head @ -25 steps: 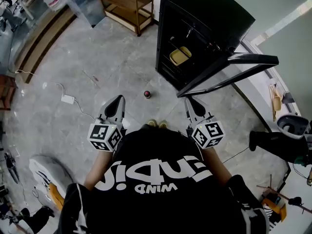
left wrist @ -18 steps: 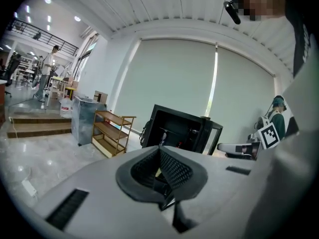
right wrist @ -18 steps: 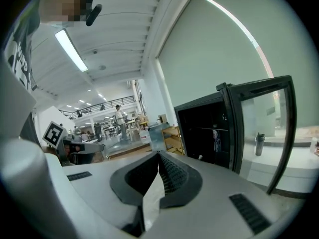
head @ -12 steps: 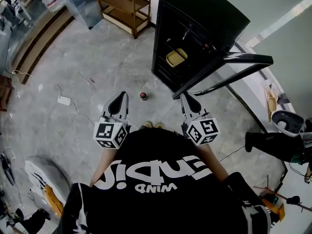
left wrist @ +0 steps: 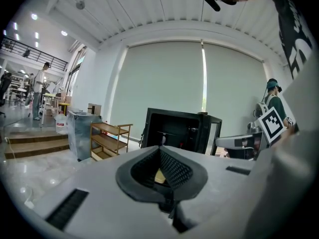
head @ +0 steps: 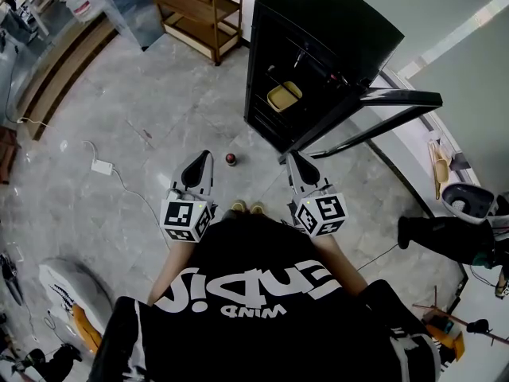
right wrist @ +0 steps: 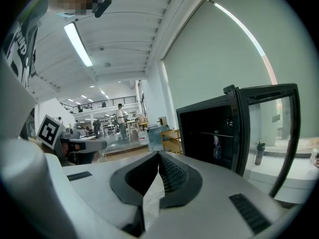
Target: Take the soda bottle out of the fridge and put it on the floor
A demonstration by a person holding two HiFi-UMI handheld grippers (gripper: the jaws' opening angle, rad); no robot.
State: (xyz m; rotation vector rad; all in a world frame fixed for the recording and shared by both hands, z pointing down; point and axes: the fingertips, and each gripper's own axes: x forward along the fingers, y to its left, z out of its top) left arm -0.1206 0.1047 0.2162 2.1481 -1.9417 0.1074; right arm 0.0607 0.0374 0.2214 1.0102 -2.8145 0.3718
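Standing on the grey floor (head: pixel 159 118), the bottle (head: pixel 230 159) shows only its dark red top from above. It sits just left of the fridge's (head: pixel 318 30) near corner, ahead of the two grippers and between them, touching neither. The left gripper (head: pixel 203 157) has its jaws closed together with nothing in them. The right gripper (head: pixel 291 157) is the same, its tips meeting on empty air. The fridge door (head: pixel 398 96) hangs open to the right, and a yellow container (head: pixel 285 96) lies on a shelf inside. At the far left stands a wooden rack (head: pixel 195 10).
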